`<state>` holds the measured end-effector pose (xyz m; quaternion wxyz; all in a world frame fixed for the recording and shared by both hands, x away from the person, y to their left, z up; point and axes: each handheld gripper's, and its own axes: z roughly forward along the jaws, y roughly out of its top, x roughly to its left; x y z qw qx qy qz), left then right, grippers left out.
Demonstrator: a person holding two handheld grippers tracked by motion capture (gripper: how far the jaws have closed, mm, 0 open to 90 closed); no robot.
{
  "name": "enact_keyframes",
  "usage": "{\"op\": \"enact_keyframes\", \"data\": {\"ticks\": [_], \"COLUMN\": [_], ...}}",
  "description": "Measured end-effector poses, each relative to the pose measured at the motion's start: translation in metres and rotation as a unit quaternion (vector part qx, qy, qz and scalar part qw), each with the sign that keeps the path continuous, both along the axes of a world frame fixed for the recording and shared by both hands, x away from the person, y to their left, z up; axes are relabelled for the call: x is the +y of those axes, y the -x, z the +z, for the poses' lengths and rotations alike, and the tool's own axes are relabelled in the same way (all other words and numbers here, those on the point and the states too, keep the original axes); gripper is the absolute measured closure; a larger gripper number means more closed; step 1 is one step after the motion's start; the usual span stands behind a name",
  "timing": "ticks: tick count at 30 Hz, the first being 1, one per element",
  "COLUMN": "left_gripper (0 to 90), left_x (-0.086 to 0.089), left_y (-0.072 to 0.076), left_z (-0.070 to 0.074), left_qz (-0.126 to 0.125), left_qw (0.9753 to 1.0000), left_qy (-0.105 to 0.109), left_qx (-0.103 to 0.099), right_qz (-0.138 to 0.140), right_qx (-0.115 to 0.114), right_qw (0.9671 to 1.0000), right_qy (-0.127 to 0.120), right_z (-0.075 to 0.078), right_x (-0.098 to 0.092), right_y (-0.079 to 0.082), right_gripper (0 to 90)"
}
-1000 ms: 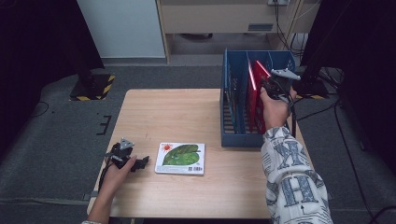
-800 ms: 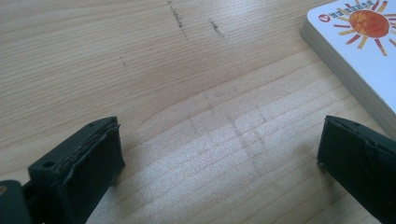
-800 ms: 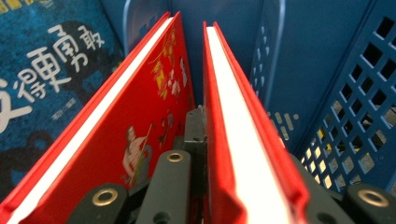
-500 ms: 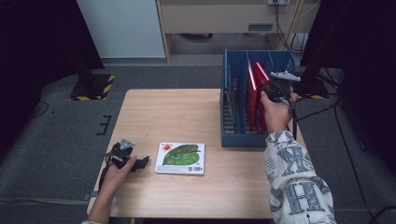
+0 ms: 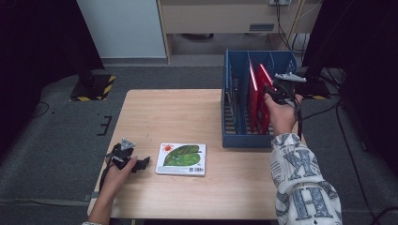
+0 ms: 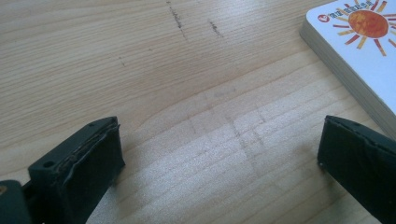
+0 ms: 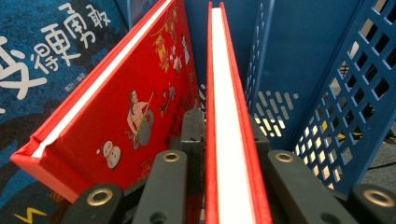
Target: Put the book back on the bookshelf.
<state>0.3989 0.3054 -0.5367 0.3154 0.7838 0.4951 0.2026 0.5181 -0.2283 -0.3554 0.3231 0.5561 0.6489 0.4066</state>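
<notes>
Right hand-held gripper point(image 7: 224, 154) clamped on a thin red book point(image 7: 226, 116) standing upright in the blue rack point(image 5: 234, 112) on the desk point(image 5: 187, 112), while the left hand-held gripper point(image 6: 219, 163) rests wide open just beside a leaf-cover book point(image 5: 181, 159).

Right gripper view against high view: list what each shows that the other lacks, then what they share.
Right gripper view alone: the blue book cover with white characters and the snowman drawing. High view alone: the wooden table, the green-leaf picture book and the left tool. Both: the blue slotted plastic rack, and the right tool clamping a thin red book.
</notes>
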Motion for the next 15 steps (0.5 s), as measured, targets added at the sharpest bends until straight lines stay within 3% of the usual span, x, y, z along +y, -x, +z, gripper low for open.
{"op": "enact_keyframes", "data": {"ticks": [15], "left_gripper": [0.0], "left_x": [-0.0006], "left_y": [-0.0003], "left_z": [0.0001], "left_qz": [-0.001], "left_qw": [1.0000], "left_qy": [0.000], "left_qx": [0.000], "right_qz": [0.007], "right_qx": [0.007], "right_qw": [0.9999], "right_qy": [-0.004], "right_z": [0.0040], "right_x": [-0.0046], "right_y": [0.0047], "right_gripper": [73.4]}}
